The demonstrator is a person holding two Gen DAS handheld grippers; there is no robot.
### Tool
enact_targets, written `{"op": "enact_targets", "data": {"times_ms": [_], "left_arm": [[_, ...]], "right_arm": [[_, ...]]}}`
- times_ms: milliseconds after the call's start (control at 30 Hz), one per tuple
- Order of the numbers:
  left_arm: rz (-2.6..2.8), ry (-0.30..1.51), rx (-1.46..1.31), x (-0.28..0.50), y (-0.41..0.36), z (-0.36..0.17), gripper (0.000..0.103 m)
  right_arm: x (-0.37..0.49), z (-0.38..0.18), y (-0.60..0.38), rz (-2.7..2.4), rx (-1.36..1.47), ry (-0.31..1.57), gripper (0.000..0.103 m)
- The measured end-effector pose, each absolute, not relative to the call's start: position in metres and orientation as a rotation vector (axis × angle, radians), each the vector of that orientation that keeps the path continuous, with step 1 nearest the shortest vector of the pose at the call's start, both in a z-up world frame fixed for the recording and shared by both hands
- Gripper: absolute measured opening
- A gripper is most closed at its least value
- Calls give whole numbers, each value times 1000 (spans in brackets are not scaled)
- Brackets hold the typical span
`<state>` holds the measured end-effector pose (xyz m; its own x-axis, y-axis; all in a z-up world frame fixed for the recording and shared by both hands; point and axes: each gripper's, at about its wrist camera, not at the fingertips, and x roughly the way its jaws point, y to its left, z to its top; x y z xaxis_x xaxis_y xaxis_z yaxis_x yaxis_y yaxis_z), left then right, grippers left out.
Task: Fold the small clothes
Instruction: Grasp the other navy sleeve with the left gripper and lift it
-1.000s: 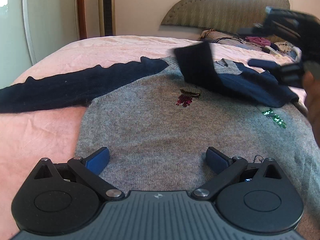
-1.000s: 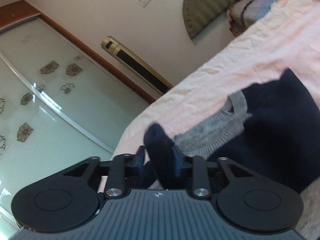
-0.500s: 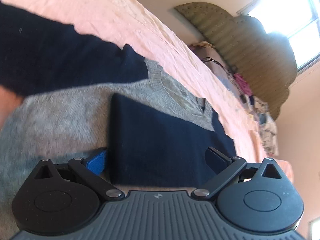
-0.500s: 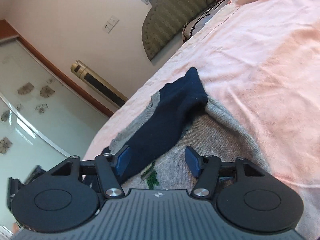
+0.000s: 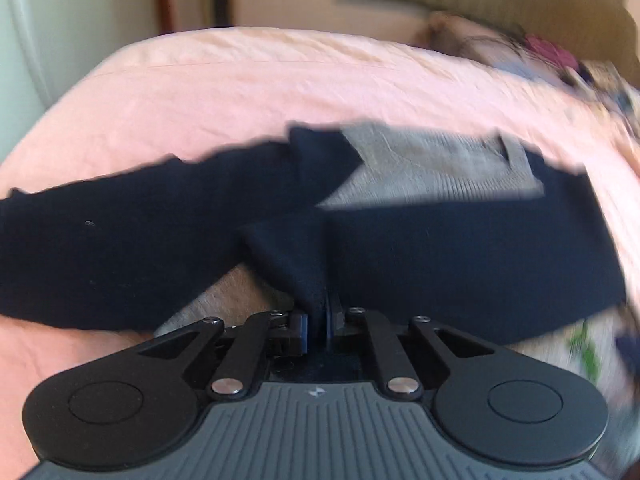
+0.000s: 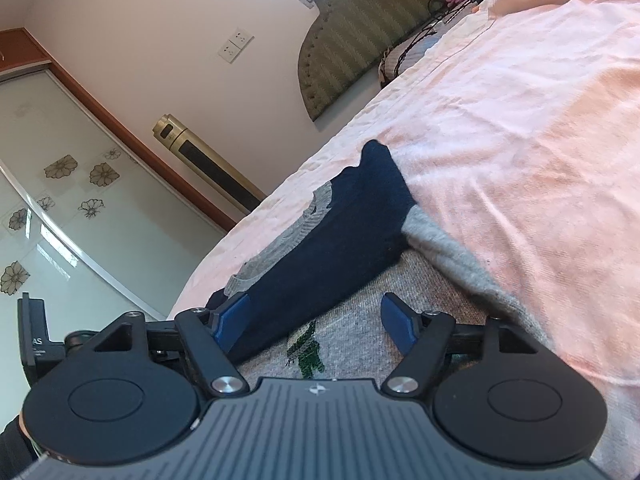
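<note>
One sleeve (image 6: 320,248) lay folded across the sweater (image 5: 436,168) — left gripper (image 5: 318,328) pinched the other sleeve (image 5: 120,240), right gripper (image 6: 316,320) was opening, empty; body unfolded.

Left wrist view angled down, close over the grey knitted sweater with navy sleeves (image 5: 432,168), right wrist view tilted, low along the pink sheeted bed (image 6: 520,128), sweater (image 6: 320,248) shared by both.

A gold tower fan (image 6: 208,164) stands beside the padded headboard (image 6: 352,36).

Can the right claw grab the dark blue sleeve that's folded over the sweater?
Probably yes. The right claw is opening, with nothing pinched, and the folded sleeve lies just ahead on the gray sweater, touching one finger, nothing covering it.
</note>
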<state>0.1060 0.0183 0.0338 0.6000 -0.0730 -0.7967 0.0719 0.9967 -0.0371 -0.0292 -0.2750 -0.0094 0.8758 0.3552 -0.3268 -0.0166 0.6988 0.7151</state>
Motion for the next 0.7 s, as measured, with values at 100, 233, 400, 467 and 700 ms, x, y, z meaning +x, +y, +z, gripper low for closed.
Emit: {"op": "enact_targets", "data": {"times_ms": [100, 233, 400, 467, 700], "left_arm": [[-87, 896, 51, 83, 23, 46, 38], [-73, 672, -27, 49, 40, 60, 76], [-176, 701, -125, 69, 25, 49, 76], [-116, 806, -119, 90, 21, 31, 76], [-178, 724, -20, 80, 34, 22, 86]], "right_arm": [[-29, 1, -268, 211, 720, 501, 79], [-33, 47, -265, 293, 626, 383, 82], [63, 73, -255, 272, 500, 493, 100], [103, 59, -249, 248, 471, 576, 95], [124, 9, -257, 186, 284, 619, 91]]}}
